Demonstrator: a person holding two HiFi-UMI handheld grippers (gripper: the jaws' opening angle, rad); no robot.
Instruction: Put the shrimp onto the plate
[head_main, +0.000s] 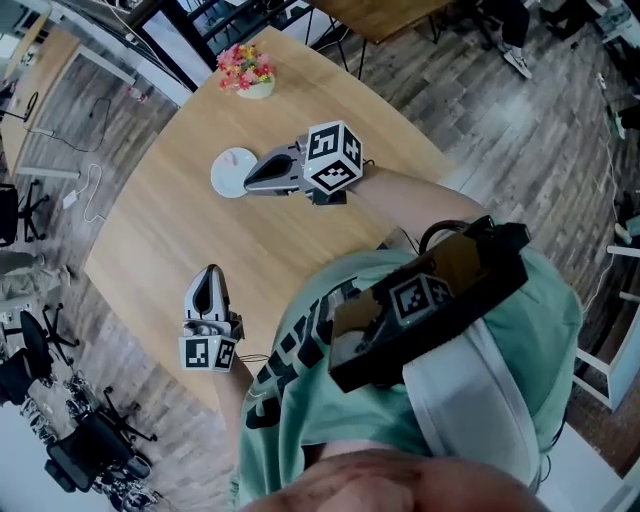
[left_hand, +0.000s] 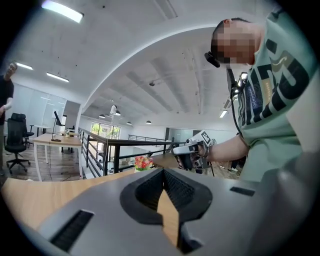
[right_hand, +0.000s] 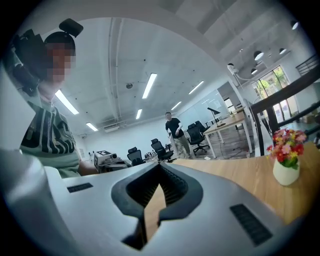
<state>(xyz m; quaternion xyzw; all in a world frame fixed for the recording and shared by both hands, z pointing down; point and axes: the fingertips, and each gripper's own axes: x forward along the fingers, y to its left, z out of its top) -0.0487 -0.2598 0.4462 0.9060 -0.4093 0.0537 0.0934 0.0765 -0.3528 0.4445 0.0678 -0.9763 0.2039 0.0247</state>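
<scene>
A white plate (head_main: 232, 172) lies on the round wooden table (head_main: 150, 235), and everything else is placed from it. The shrimp cannot be made out in any view; the plate's surface looks plain white apart from a faint mark near its middle.

The right gripper (head_main: 250, 181) comes in from the plate's right side and lies level, with its tips over the plate's right rim. Whether they touch the rim cannot be told. Its jaws are closed tip to tip with nothing between them, and only bare wood shows through the gap behind the pads. The marker cube (head_main: 333, 158) sits at the gripper's back end, away from the plate, where the person's forearm reaches in.

The left gripper (head_main: 211, 272) is well apart from the plate, on the side nearer the person and close to the table's near edge. It points roughly toward the plate. Its jaws are also pressed together and empty.

A small white vase of pink and yellow flowers (head_main: 246, 74) stands beyond the plate, near the table's far edge and clear of both grippers.

The person wears a pale green shirt (head_main: 300, 400) with dark lettering. In the right gripper view, far past the table, another person (right_hand: 175, 133) stands among black office chairs (right_hand: 159, 149) and desks
</scene>
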